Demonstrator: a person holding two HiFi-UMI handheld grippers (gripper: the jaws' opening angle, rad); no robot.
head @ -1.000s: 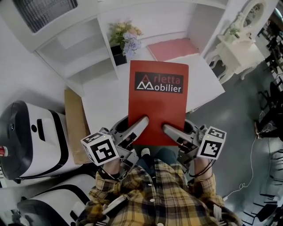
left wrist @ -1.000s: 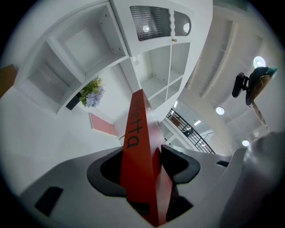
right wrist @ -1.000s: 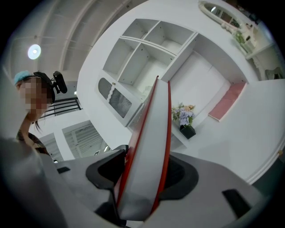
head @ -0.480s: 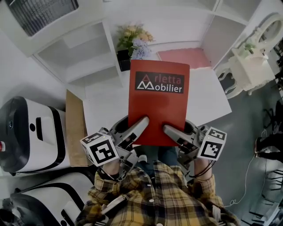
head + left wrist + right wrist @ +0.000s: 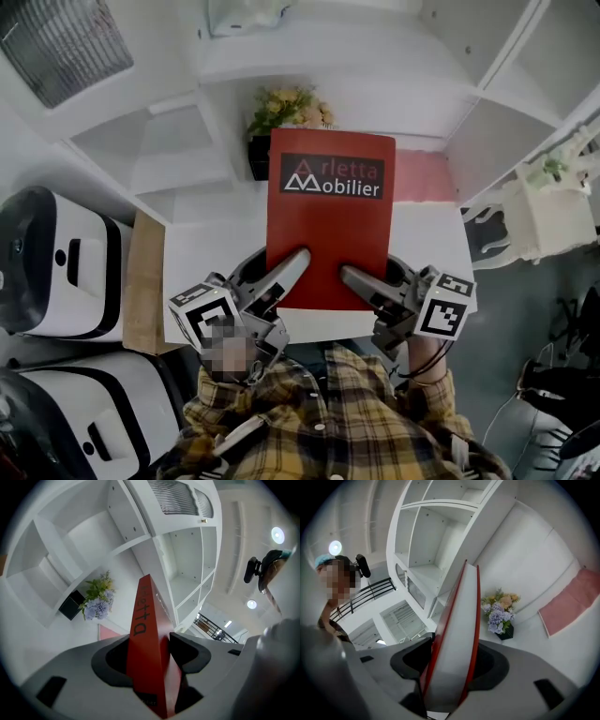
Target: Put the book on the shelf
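I hold a red book (image 5: 328, 220) with "Mobilier" lettering out in front of me over a white table (image 5: 211, 239), its cover facing up. My left gripper (image 5: 298, 259) is shut on its near left edge and my right gripper (image 5: 351, 276) on its near right edge. In the left gripper view the red book (image 5: 147, 634) stands edge-on between the pads. In the right gripper view the book's (image 5: 457, 644) white page edge fills the gap between the jaws. The white shelf unit (image 5: 450, 56) with open compartments rises beyond the book's far edge.
A dark pot of flowers (image 5: 281, 117) stands on the table just beyond the book, a pink mat (image 5: 427, 178) to its right. A flat cardboard piece (image 5: 145, 281) and white machines (image 5: 56, 267) lie at the left. A white ornate stand (image 5: 539, 202) is at the right.
The view has swung, so the shelf, flowers and pink mat now sit lower and nearer the book, which hides part of the mat. Both grippers keep the same hold.
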